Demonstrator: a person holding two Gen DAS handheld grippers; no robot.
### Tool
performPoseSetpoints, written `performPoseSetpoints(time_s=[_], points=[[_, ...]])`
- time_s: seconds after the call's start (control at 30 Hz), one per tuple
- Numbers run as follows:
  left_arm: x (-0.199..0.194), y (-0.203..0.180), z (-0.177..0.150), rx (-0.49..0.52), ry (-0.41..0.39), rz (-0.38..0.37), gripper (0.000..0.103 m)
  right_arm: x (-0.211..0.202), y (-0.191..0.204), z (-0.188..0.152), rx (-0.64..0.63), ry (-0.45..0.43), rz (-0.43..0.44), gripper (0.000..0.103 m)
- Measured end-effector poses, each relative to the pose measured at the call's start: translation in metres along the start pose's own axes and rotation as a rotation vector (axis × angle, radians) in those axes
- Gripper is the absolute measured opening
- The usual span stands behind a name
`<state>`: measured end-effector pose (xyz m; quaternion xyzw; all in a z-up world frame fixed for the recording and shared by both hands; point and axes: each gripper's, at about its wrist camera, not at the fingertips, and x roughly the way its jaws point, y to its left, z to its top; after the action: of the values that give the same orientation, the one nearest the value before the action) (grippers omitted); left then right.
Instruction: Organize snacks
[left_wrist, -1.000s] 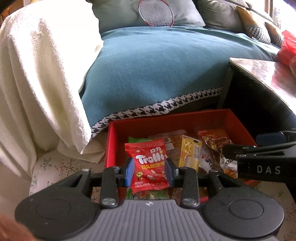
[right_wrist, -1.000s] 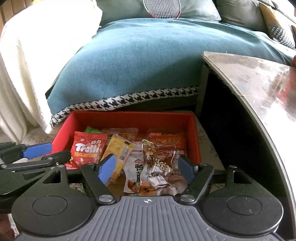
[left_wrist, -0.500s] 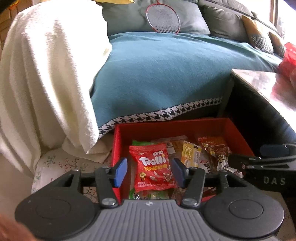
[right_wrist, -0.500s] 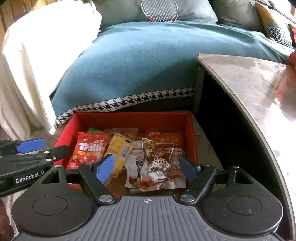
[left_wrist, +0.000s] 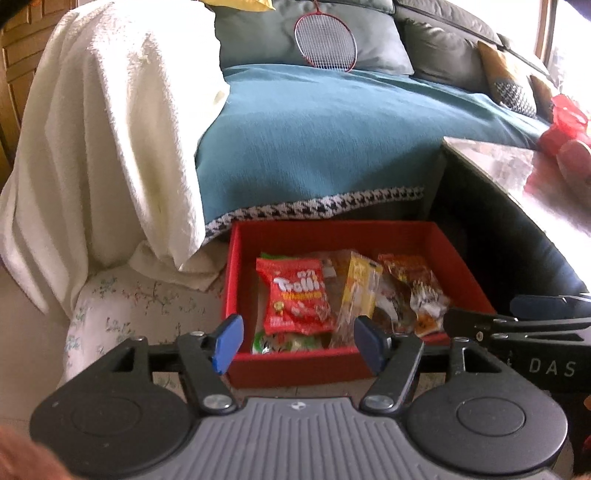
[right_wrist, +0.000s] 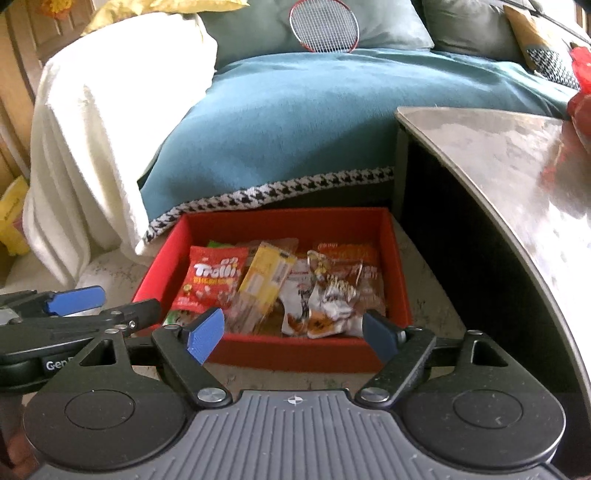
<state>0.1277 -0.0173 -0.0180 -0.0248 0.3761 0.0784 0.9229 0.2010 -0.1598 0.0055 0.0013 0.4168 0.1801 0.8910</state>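
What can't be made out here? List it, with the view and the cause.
- Green packet, left wrist view: mostly covered by the Trolli bag.
- Packets at the bottom of the red box, both views: buried under the top ones.
- Print on the yellow packet, right wrist view: blurred.
- Red item on the table, both views: cut off by the right edge and overexposed.

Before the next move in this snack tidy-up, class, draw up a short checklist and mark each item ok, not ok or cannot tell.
1. Left gripper empty, jaws just opened: ok.
2. Right gripper empty, jaws just opened wider: ok.
3. Trolli bag lying inside the red box: ok.
4. Yellow packet in the box: ok.
5. Packets inside neatly arranged: not ok, they overlap.
6. More snacks left outside the box: cannot tell.
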Motion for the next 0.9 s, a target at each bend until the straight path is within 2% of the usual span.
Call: performPoseSetpoints(time_s=[0.6, 0.9], points=[[-0.057, -0.002, -0.039, 0.0, -0.052, -0.05, 0.061, -0.047, 0.004, -0.051, 0.061, -0.017, 0.039, 0.088], [-0.074, -0.002, -0.06, -0.016, -0.041, -0.059, 0.061, -0.062, 0.007, -0.07, 0.071, -0.018, 0.046, 0.088]])
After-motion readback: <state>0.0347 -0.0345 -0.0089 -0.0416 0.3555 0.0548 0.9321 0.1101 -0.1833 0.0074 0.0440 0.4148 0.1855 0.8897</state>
